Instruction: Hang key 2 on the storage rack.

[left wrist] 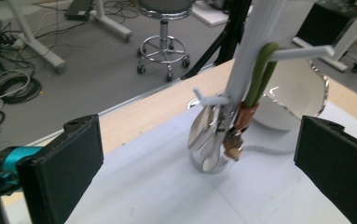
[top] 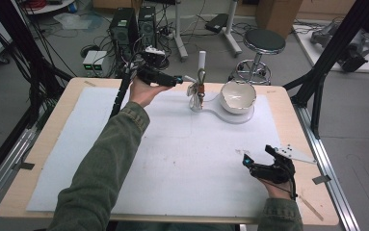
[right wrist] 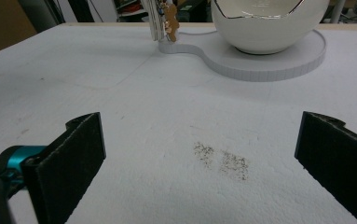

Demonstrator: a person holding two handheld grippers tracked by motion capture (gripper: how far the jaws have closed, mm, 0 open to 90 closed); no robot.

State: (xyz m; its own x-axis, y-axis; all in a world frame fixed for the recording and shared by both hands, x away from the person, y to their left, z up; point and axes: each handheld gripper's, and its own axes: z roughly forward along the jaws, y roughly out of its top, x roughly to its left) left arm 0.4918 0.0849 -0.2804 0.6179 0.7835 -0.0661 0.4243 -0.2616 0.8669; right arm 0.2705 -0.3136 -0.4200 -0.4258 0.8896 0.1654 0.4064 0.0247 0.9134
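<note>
Left hand-held gripper (top: 179, 79) hangs released, just left of the white stand (top: 201, 65), not touching. Right hand-held gripper (top: 256, 156) sits released, well apart toward the bench's (top: 47, 144) near edge; bare mat (top: 182, 154) lies between.

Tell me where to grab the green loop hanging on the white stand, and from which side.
Grip the green loop on its two strands just below the upper peg, above the orange piece. Come from the left gripper's side, jaws open on either side of the strands. They hang nearly straight beside the white post, so lifting up and outward along the peg should probably free them.
</note>
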